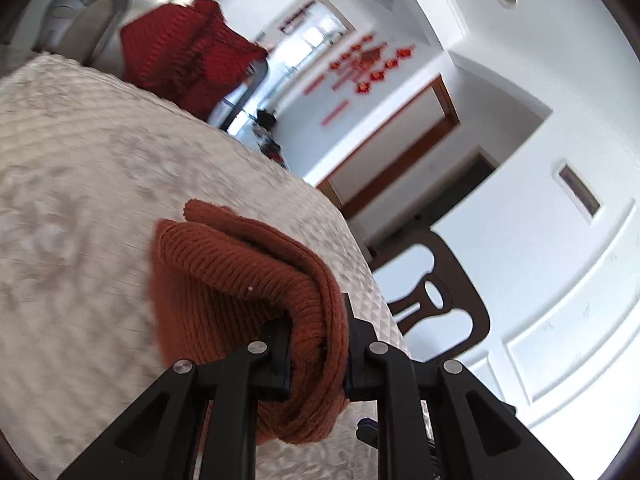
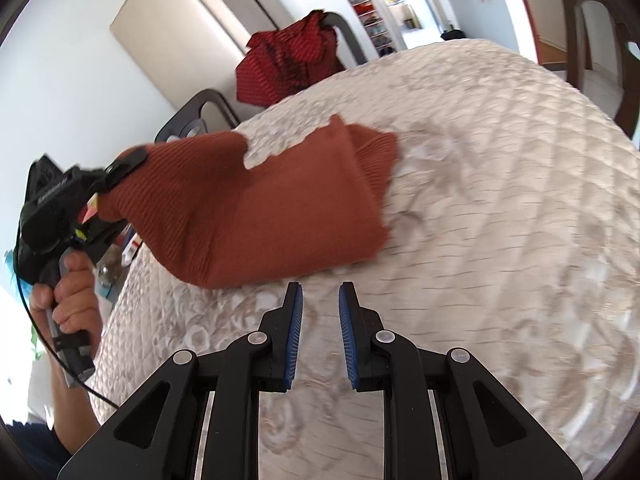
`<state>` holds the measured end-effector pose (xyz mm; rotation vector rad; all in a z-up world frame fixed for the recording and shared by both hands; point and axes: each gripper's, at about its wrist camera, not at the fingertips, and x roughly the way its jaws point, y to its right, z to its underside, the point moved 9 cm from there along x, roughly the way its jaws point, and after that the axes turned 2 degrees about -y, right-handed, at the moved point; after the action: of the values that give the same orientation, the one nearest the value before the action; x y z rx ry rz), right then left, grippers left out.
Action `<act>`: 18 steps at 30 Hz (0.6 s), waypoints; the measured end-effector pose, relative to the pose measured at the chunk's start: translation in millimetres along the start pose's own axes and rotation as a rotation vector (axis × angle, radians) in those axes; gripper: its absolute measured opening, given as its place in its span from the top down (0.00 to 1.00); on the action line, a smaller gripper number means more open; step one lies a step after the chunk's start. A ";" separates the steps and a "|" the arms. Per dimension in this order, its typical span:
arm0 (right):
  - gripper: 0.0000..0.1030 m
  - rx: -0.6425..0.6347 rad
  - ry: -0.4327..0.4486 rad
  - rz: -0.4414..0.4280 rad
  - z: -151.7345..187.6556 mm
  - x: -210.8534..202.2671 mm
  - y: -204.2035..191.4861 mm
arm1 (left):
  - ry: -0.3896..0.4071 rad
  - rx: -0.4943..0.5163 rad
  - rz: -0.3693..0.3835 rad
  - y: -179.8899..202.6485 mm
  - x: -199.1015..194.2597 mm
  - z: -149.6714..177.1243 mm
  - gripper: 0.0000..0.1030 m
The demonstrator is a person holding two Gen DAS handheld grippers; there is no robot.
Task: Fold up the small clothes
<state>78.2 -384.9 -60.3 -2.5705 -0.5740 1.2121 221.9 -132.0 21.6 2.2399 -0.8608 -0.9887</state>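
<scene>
Rust-brown knit — the sweater (image 2: 272,204) lies folded on the quilted tablecloth (image 2: 500,208), one end lifted off the cloth by the left gripper (image 1: 316,344), whose fingers pinch a thick bunch of it. The right gripper (image 2: 320,320) hovers just beside the sweater's near edge — fingers spread, holding nothing.

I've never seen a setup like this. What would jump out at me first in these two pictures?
First the rust-orange knit garment: one end is clamped in the left gripper and lifted, while the rest trails across the cream quilted tablecloth. Next the right gripper, open with its blue pads bare, just short of the garment's near edge. Beyond the table's far side, a red garment is draped over a chair.
</scene>
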 end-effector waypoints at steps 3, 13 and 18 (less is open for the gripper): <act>0.81 0.012 0.015 0.010 -0.8 -7.7 8.2 | -0.102 0.017 -0.008 10.8 51.2 25.8 0.82; 0.81 0.019 0.022 0.009 3.1 -21.1 23.6 | -0.169 0.133 0.056 45.1 70.0 46.0 0.54; 0.81 0.038 0.043 -0.056 -3.2 -23.7 21.3 | -0.087 0.209 0.034 57.5 44.0 29.6 0.53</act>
<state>72.3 -414.6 -50.1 -2.5248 -0.6035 1.1358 202.8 -207.9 24.3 2.3601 -1.0812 -1.0278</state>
